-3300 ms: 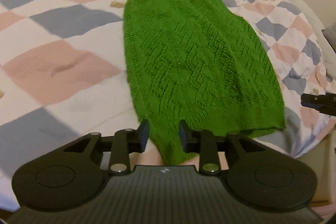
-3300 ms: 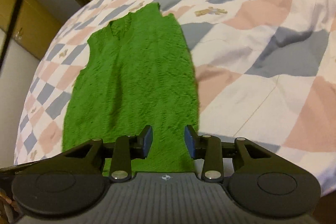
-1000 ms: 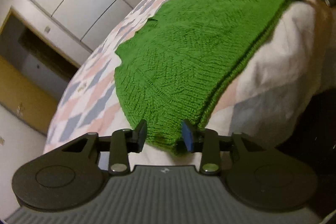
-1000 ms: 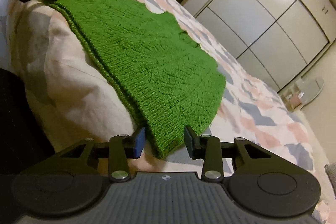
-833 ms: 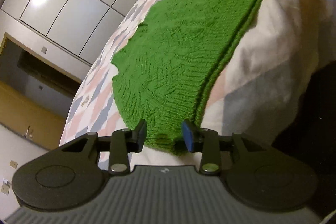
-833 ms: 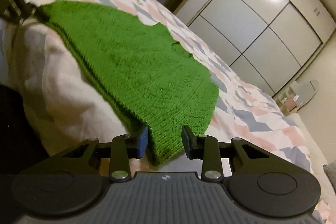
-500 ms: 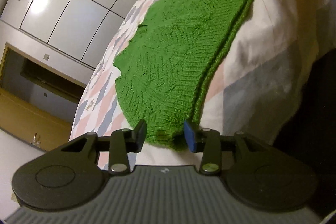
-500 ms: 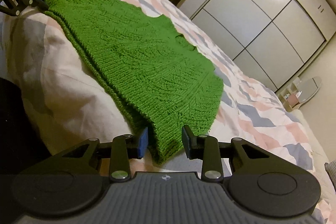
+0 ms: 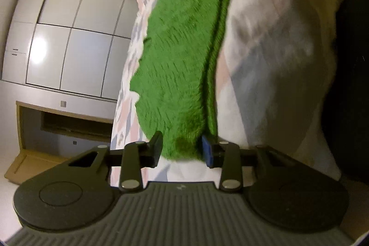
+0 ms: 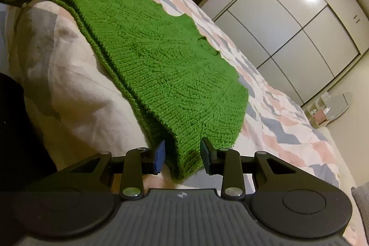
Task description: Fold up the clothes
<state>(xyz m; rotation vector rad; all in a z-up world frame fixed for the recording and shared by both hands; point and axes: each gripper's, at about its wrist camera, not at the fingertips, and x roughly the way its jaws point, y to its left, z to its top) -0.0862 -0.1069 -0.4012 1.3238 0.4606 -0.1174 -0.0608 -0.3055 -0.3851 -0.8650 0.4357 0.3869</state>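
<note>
There is no writing, label, brand name or number to read anywhere here. The nearest thing to a sign is a small pale emblem moulded into the ribbed black body of the left gripper [image 9: 182,148], just behind its jaws, and the same mark in the same spot on the right gripper [image 10: 182,157]. It is too small to make out as letters on either one.
</note>
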